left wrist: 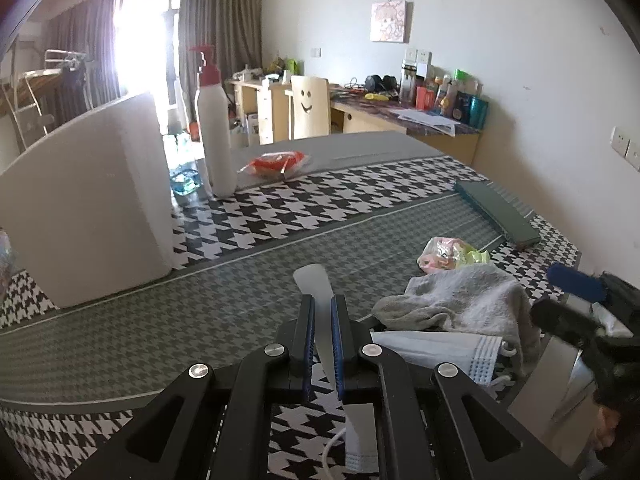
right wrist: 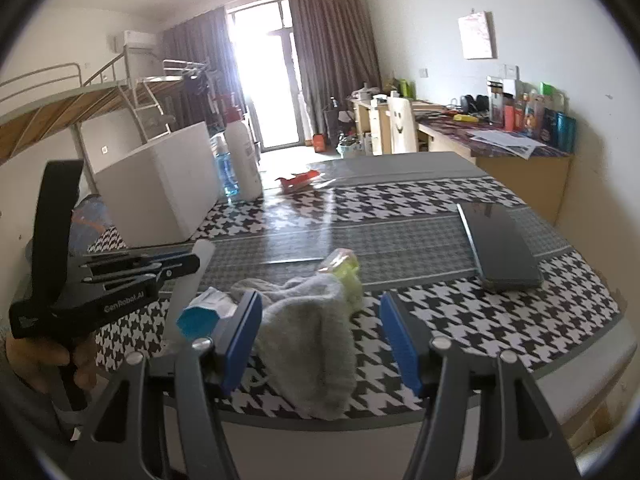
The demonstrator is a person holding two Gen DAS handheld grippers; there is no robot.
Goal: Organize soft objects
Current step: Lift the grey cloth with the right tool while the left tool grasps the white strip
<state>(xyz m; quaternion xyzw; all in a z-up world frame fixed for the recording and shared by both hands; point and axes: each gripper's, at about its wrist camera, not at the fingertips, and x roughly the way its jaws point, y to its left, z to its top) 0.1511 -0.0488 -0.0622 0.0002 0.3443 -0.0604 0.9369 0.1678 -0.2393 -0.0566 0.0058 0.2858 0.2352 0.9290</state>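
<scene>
My left gripper is shut on a translucent white strip that sticks out past its fingertips; the gripper also shows at the left of the right wrist view. A grey sock lies crumpled on the houndstooth table, over a blue face mask. My right gripper is open, its blue pads on either side of the sock, just above it. A pink and yellow soft packet lies behind the sock, also seen in the right wrist view.
A white box stands at the left with a white pump bottle beside it. A red packet lies further back. A dark flat case lies at the right. The table's front edge is close.
</scene>
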